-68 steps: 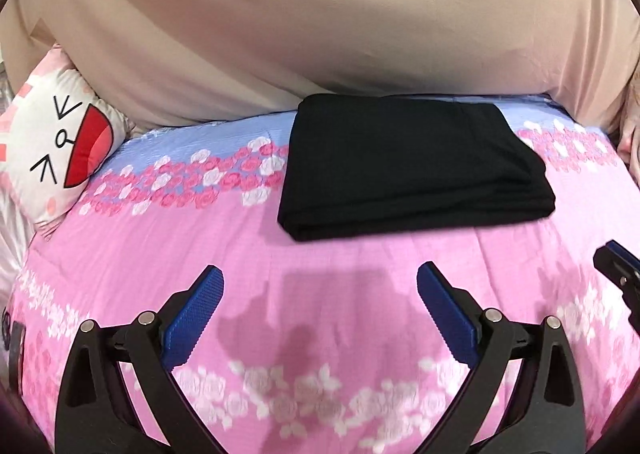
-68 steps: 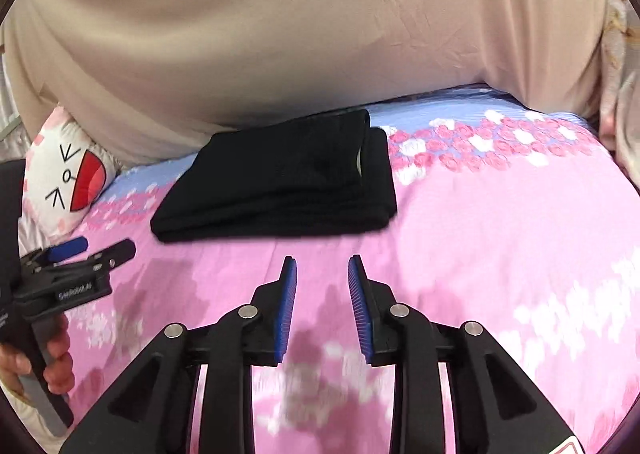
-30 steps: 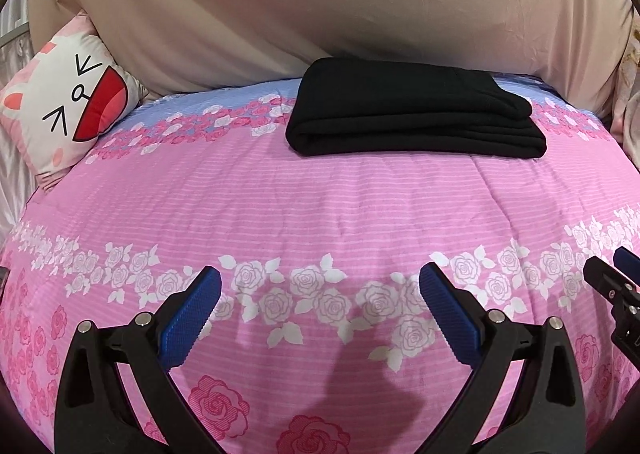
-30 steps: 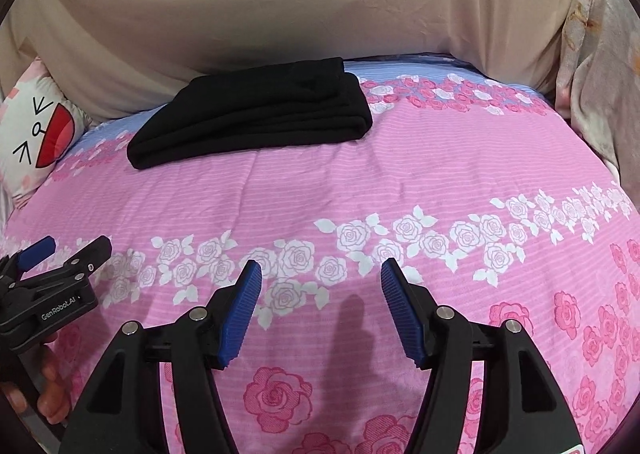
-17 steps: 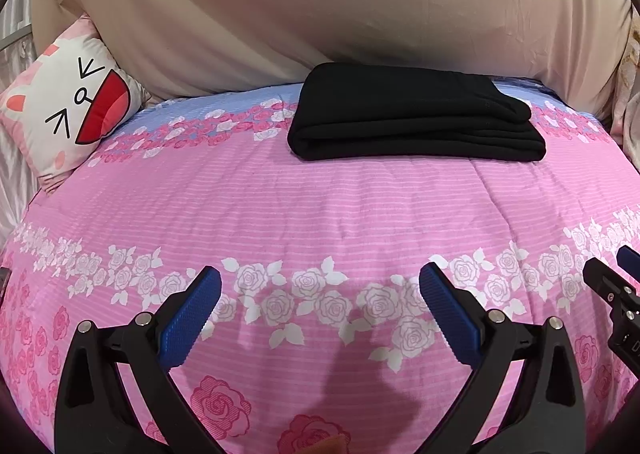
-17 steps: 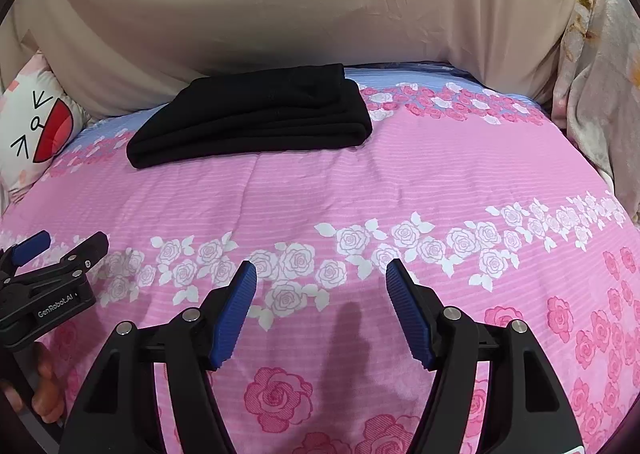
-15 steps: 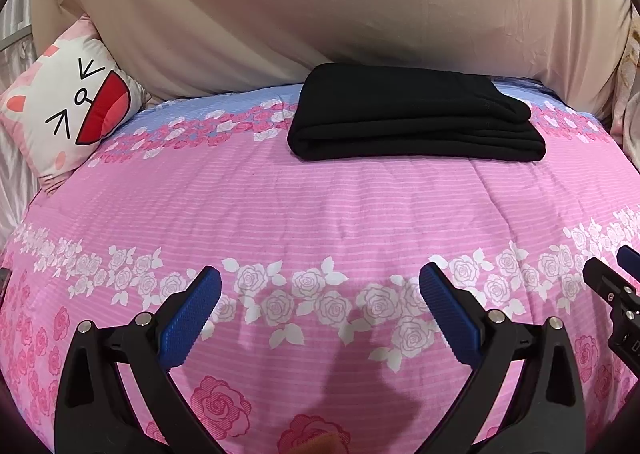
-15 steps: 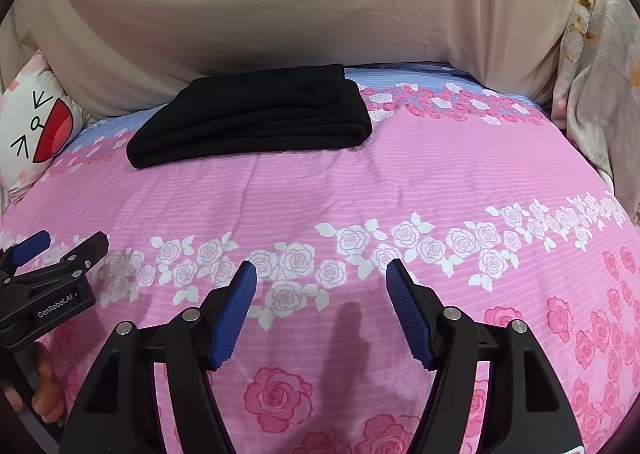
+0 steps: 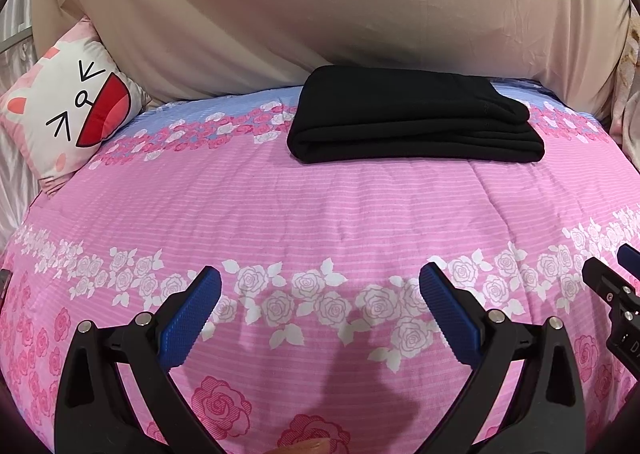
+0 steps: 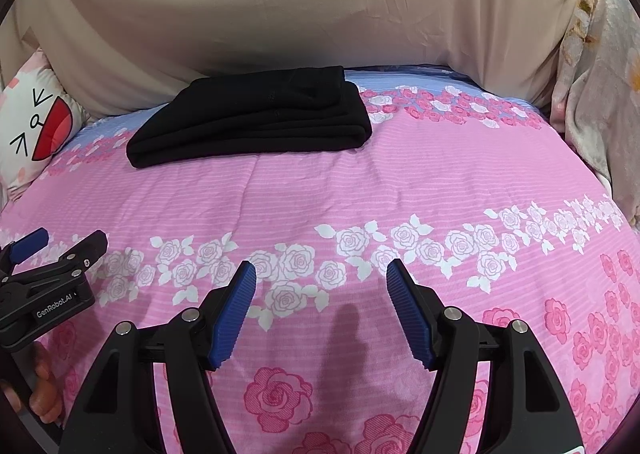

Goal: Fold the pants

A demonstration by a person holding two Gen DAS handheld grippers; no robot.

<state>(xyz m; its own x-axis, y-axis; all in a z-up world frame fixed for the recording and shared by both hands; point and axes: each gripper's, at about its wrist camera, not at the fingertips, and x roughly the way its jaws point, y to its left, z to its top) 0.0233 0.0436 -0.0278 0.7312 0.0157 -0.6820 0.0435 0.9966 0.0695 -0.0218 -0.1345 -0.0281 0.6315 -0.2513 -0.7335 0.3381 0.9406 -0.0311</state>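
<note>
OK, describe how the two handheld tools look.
Both match: the left tool and right tool have black plastic arms with silver rivets and ribbed blue pads. White lettering, GenRobot.AI, marks the left one's side. No cables or sleeves show.

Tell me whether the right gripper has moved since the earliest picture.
Yes. The right gripper has backed away from the folded pants, which now lie farther up its view, and has opened.
</note>
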